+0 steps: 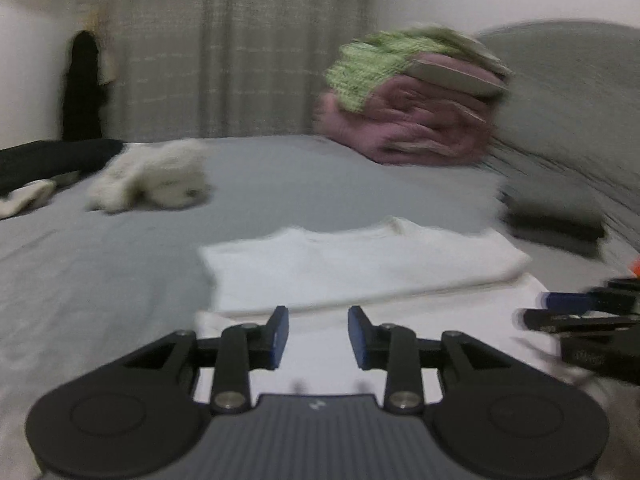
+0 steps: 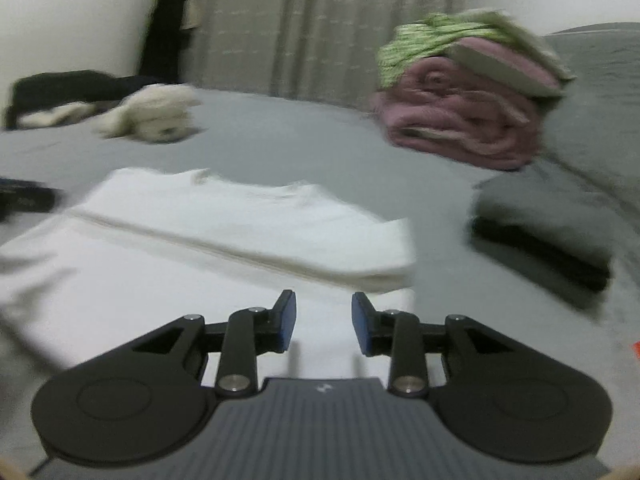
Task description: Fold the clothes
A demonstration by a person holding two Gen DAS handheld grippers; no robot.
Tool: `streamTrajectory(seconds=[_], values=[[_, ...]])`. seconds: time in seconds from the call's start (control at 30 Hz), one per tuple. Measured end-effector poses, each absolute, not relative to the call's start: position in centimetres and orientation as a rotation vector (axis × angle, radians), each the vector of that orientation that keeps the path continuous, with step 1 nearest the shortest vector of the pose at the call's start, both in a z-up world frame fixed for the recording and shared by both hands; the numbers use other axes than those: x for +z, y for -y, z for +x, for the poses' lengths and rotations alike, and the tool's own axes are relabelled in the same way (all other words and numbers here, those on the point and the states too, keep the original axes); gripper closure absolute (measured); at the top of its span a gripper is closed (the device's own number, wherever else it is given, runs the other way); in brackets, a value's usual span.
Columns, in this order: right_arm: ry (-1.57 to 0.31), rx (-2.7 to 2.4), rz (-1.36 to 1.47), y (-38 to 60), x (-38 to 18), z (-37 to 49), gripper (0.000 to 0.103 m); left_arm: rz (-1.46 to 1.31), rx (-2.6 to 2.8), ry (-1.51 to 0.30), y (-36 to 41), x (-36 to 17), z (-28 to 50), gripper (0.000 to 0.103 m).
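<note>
A grey-sheeted bed (image 1: pixel 280 184) before a drawn curtain (image 1: pixel 240 40) served as the folding surface, its middle kept bare, presumably so a garment could lie flat. The white shirt (image 1: pixel 360 268) lay there, its far part already doubled over into a thick band and its near part spread single toward both tools. The left gripper (image 1: pixel 318 336) and right gripper (image 2: pixel 323 322) hung just above that near part, jaws parted and holding nothing, likely placed to take the near edge for another fold. A dark folded stack (image 2: pixel 540 240) sat aside at the right, a cream garment (image 1: pixel 152 180) waited far left, and pink blankets (image 1: pixel 408 124) were piled by the pillow.
</note>
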State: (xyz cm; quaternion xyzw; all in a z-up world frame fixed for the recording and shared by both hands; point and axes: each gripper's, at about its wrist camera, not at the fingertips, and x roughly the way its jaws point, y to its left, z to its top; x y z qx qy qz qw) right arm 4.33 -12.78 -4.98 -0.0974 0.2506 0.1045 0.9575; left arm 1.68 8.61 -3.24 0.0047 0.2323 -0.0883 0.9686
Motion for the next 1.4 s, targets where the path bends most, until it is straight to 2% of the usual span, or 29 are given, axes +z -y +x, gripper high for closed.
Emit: streamTrajectory(seconds=[0.13,0.4,0.93,1.4], values=[[-0.518,0.316,-0.168,10.3,-5.3,2.2,0.068,0.075,-0.288,-0.484,-6.6,-4.3,0.3,0.07],[-0.538,0.387,-0.29,8.3,-7.0,0.4,0.071,0.227,-0.407,-0.587,-5.8,-6.7,-0.6,0.074],[-0.565,0.323,-0.239,15.7,-6.8,0.0,0.067,0.196,-0.332,-0.587,-13.1,-6.1,-3.2,0.073],[-0.632,0.267,-0.147,20.5,-6.3,-0.6,0.066,0.163,-0.321,-0.614,-15.4,-5.8,-4.2,0.074]])
